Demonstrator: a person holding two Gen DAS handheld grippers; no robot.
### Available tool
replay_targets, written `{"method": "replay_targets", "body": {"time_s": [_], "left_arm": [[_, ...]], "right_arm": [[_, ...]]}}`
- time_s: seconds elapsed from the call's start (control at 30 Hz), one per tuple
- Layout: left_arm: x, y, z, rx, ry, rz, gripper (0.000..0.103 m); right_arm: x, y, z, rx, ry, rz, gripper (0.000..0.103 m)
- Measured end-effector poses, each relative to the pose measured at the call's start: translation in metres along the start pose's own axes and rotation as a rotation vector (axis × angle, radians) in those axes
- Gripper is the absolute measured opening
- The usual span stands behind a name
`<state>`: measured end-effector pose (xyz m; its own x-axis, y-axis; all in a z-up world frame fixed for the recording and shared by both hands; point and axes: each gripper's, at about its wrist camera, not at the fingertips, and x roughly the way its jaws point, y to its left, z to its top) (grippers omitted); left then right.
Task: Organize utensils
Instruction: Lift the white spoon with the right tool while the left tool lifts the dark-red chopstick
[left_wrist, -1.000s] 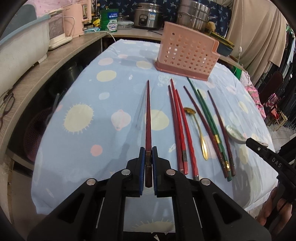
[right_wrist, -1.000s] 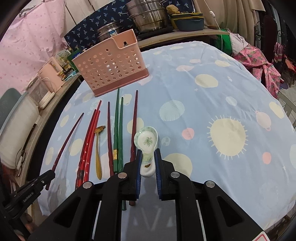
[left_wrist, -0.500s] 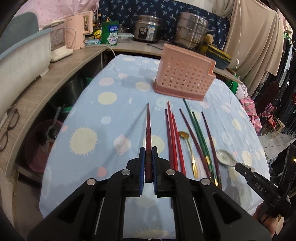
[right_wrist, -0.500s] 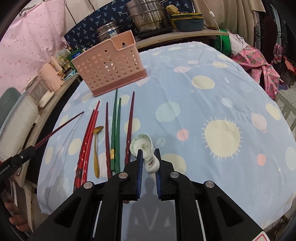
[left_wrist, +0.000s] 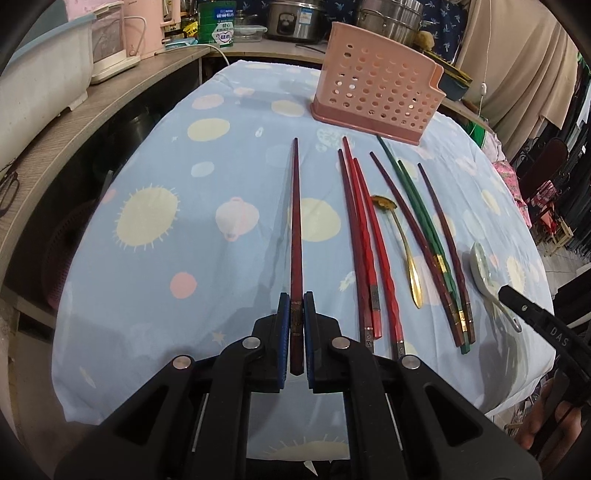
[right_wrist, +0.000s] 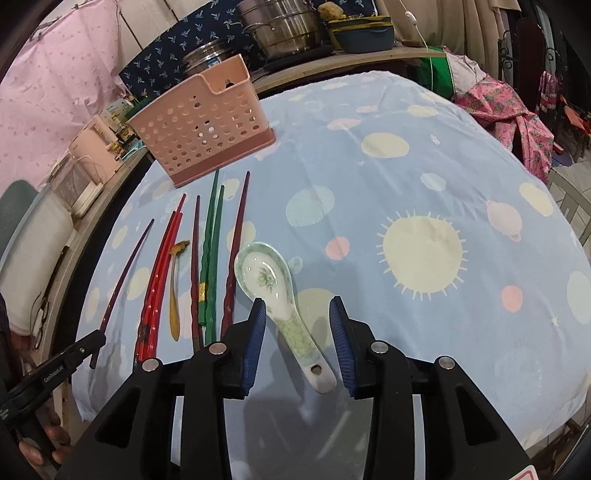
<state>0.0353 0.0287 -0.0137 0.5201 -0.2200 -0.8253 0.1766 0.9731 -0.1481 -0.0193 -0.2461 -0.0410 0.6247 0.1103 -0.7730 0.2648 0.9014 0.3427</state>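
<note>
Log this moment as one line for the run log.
left gripper: shut on dark red chopstick | right gripper: jaws just opened, ceramic spoon lies between them | basket: empty

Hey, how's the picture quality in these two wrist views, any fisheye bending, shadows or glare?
Left wrist view: sharp, strong fisheye bending of the counter edge, dark vignette corners, a soft shadow beside the dark red chopstick. Right wrist view: equally sharp, tablecloth bulges like a dome, gripper shadow under the ceramic spoon, mild glare in its bowl.

You see a pale blue cloth (right_wrist: 424, 155) with cream suns and pink dots, a pink holder (left_wrist: 376, 94), red and green chopsticks (left_wrist: 413, 199), and a white spoon (right_wrist: 273, 284) with green print.
</note>
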Motion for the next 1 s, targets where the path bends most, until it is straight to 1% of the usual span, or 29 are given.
{"method": "replay_targets", "body": {"time_s": [0.03, 0.1, 0.17, 0.33, 0.6, 0.7, 0.8, 1.0], "left_arm": [[0.001, 0.000, -0.001, 0.001, 0.003, 0.002, 0.007], [0.004, 0.000, -0.002, 0.001, 0.012, 0.005, 0.007], [0.007, 0.000, -0.004, 0.001, 0.022, 0.007, 0.007], [0.015, 0.002, -0.007, -0.008, 0.049, 0.001, 0.007], [0.012, 0.005, -0.007, -0.014, 0.043, -0.020, 0.007], [0.003, 0.005, -0.002, -0.011, 0.015, -0.018, 0.007], [-0.011, 0.005, 0.008, -0.010, -0.030, -0.017, 0.007], [-0.048, 0.000, 0.046, 0.004, -0.171, -0.019, 0.007]], "right_arm": [[0.003, 0.000, -0.002, -0.002, 0.011, -0.001, 0.032], [0.007, 0.001, -0.007, -0.010, 0.026, 0.003, 0.025], [0.007, 0.003, -0.008, -0.020, 0.025, 0.001, 0.023], [0.009, 0.006, -0.011, -0.027, 0.036, 0.012, 0.012], [0.001, 0.008, -0.011, -0.027, 0.018, 0.018, 0.011], [-0.008, 0.010, -0.005, -0.026, -0.009, 0.022, 0.010], [-0.018, 0.014, 0.005, -0.027, -0.045, 0.032, 0.008], [-0.034, 0.028, 0.037, -0.057, -0.121, 0.049, 0.006]]}}
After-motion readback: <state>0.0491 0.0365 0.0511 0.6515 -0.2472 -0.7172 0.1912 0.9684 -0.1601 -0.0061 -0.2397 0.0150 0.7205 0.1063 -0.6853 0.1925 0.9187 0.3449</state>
